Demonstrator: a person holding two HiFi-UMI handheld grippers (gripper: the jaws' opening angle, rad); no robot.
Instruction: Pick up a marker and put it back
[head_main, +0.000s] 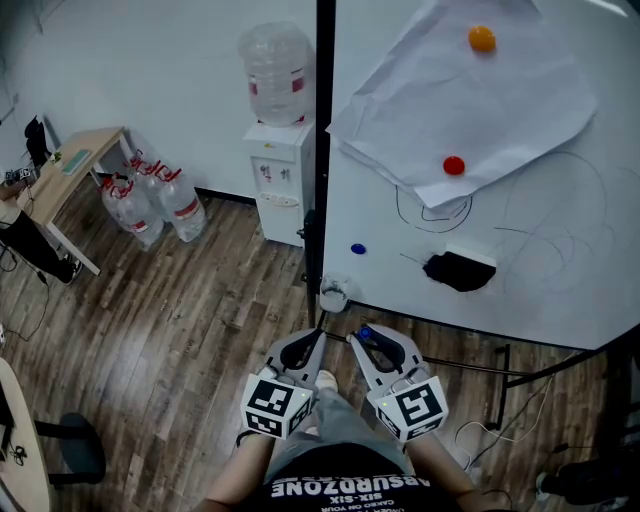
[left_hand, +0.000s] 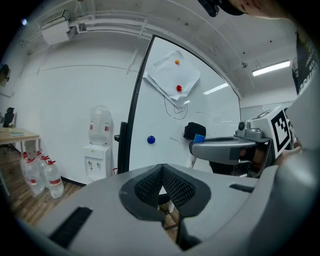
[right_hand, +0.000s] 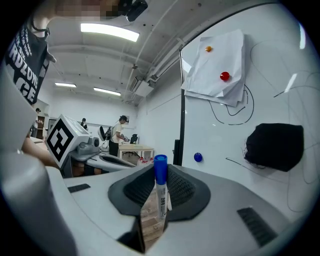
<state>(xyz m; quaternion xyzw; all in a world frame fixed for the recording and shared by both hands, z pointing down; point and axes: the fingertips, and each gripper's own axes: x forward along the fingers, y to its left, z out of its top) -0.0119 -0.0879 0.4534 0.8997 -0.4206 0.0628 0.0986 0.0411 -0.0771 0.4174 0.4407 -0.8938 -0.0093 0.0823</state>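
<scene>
A white marker with a blue cap (right_hand: 160, 186) stands upright between the pads of my right gripper (right_hand: 159, 195), which is shut on it. In the head view the right gripper (head_main: 366, 338) is low in the middle, just short of the whiteboard's (head_main: 570, 270) lower edge, and the marker's blue cap (head_main: 365, 331) shows at its tip. My left gripper (head_main: 317, 342) is close beside it on the left. Its pads (left_hand: 150, 186) meet at the tips with nothing between them. From the left gripper view, the right gripper (left_hand: 200, 145) reaches toward the board with the blue cap (left_hand: 199, 138) at its tip.
On the whiteboard are a black eraser (head_main: 459, 270), a blue magnet (head_main: 358, 249) and paper sheets (head_main: 470, 100) under a red magnet (head_main: 454, 165) and an orange magnet (head_main: 482, 39). A water dispenser (head_main: 278, 150), several water bottles (head_main: 150, 205) and a desk (head_main: 75, 165) stand to the left.
</scene>
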